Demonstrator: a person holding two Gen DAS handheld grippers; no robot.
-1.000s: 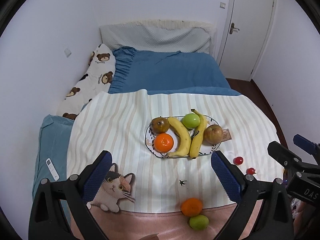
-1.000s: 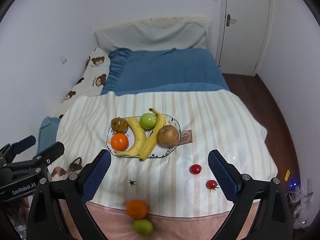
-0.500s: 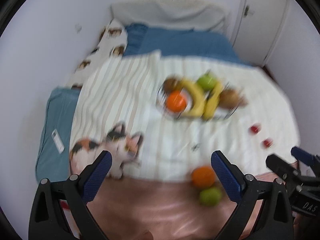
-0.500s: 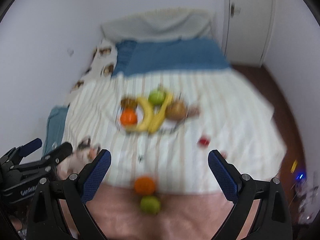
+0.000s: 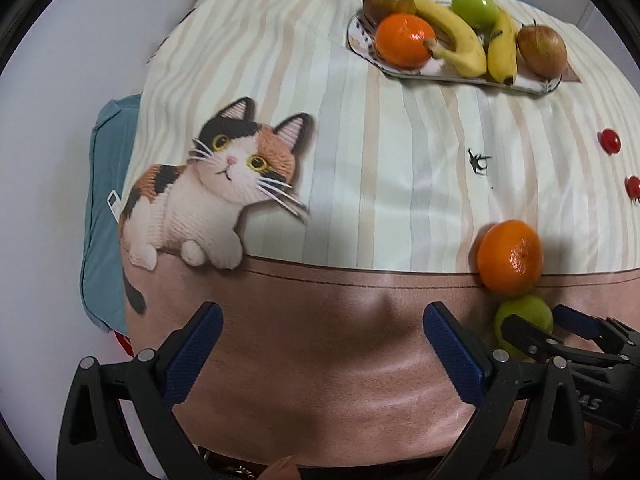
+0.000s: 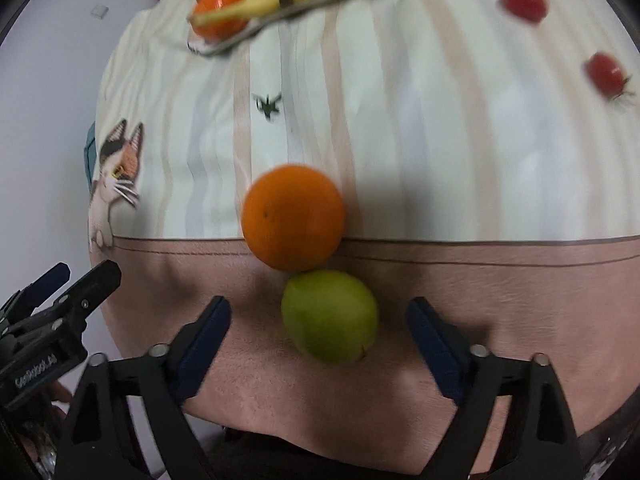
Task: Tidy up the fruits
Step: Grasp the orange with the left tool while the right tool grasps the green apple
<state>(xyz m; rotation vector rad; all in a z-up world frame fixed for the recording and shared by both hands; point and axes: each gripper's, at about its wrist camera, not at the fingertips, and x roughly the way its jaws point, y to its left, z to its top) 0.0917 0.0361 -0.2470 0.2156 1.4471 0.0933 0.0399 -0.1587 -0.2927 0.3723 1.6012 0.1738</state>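
Observation:
A loose orange (image 6: 294,216) and a green fruit (image 6: 330,316) lie touching near the bed's front edge; both also show in the left wrist view, the orange (image 5: 509,257) and the green fruit (image 5: 522,318). My right gripper (image 6: 318,344) is open, with a jaw on each side of the green fruit and not touching it. My left gripper (image 5: 322,350) is open and empty over the pink band, left of both fruits. A plate (image 5: 400,68) at the back holds an orange (image 5: 404,40), two bananas (image 5: 456,38), a green apple (image 5: 474,10) and brownish apples (image 5: 542,50).
Two red cherry tomatoes (image 6: 524,2) (image 6: 606,74) lie on the striped blanket at the right. A printed cat (image 5: 216,184) decorates the blanket on the left. The wall and a blue pillow (image 5: 102,220) border the left side.
Both grippers dropped down and forward toward the bed's front edge. The loose orange and green fruit now appear much closer, and the right gripper's jaws now flank the green fruit.

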